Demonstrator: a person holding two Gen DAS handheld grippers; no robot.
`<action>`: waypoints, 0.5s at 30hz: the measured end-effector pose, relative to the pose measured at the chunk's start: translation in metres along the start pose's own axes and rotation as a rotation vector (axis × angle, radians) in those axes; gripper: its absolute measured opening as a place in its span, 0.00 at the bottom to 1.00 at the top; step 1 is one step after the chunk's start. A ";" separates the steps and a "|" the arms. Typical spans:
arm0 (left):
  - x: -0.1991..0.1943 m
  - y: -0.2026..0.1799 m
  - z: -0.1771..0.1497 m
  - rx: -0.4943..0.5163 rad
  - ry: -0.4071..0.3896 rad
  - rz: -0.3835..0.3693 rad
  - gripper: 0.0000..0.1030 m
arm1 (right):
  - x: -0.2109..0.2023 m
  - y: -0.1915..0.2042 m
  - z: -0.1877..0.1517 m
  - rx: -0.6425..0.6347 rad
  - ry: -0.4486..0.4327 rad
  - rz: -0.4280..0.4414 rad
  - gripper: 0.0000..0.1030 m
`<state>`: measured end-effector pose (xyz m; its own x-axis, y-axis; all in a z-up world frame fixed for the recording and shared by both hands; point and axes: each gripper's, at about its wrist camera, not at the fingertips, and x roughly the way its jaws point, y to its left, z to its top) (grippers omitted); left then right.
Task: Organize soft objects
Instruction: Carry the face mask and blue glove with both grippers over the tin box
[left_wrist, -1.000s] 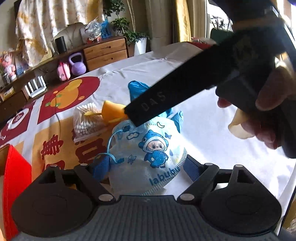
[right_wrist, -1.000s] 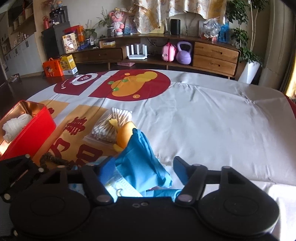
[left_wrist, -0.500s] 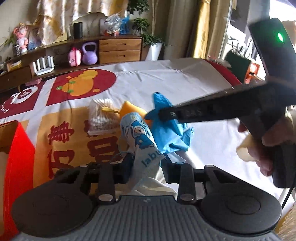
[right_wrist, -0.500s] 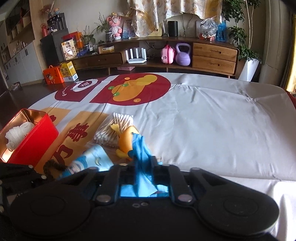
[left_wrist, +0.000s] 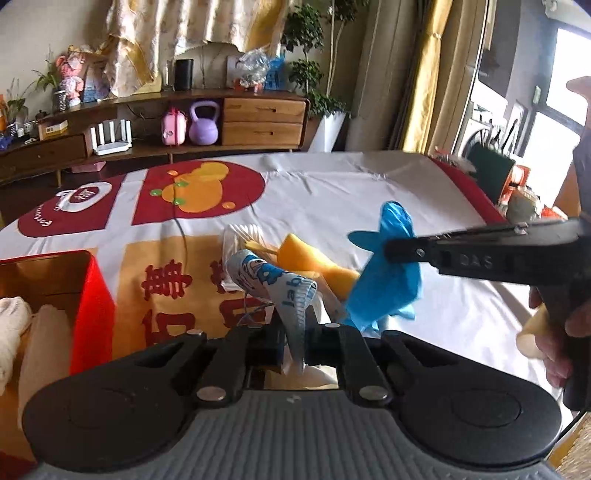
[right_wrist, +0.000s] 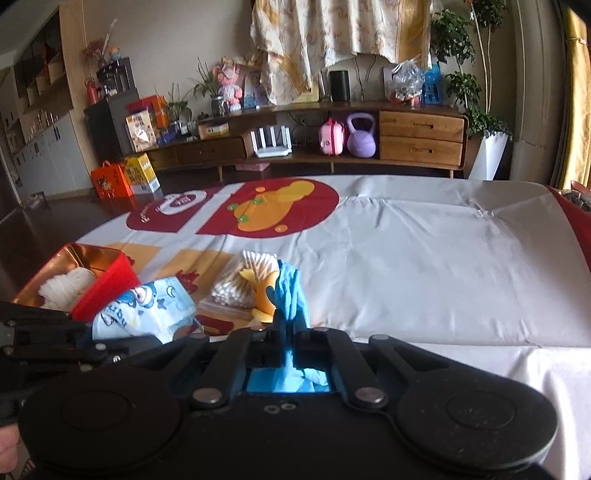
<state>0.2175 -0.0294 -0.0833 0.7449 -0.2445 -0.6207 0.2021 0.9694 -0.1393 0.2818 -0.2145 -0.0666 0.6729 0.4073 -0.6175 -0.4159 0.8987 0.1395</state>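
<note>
Left gripper (left_wrist: 295, 341) is pinched on the mask (left_wrist: 275, 286), a pale blue printed one, which sticks up from between the pads, clear of the cloth (left_wrist: 369, 195). Beyond it lie a bag of swabs (left_wrist: 240, 240) and a yellow toy (left_wrist: 306, 258). At the right, the right gripper (left_wrist: 388, 245) holds a blue glove (left_wrist: 388, 284) hanging above the cloth. A red box (left_wrist: 92, 310) sits at the left with white cloths inside.

Right gripper (right_wrist: 290, 339), in its own view, is clamped on the glove (right_wrist: 290, 291), which stands up between the pads. The mask (right_wrist: 147, 306) hangs at the left, just beside the box (right_wrist: 107, 280). Swabs (right_wrist: 243, 280) and toy (right_wrist: 264, 295) rest behind the glove.
</note>
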 end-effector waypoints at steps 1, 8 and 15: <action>-0.005 0.001 0.001 -0.005 -0.007 -0.003 0.09 | -0.004 0.001 0.000 0.005 -0.005 0.006 0.03; -0.034 0.005 0.002 -0.013 -0.038 0.018 0.08 | -0.045 0.016 0.009 0.006 -0.062 0.029 0.02; -0.067 0.012 0.005 -0.026 -0.067 0.023 0.08 | -0.079 0.035 0.024 -0.016 -0.094 0.071 0.02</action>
<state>0.1731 -0.0010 -0.0392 0.7900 -0.2223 -0.5714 0.1684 0.9748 -0.1465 0.2290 -0.2113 0.0053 0.6951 0.4841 -0.5315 -0.4740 0.8645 0.1674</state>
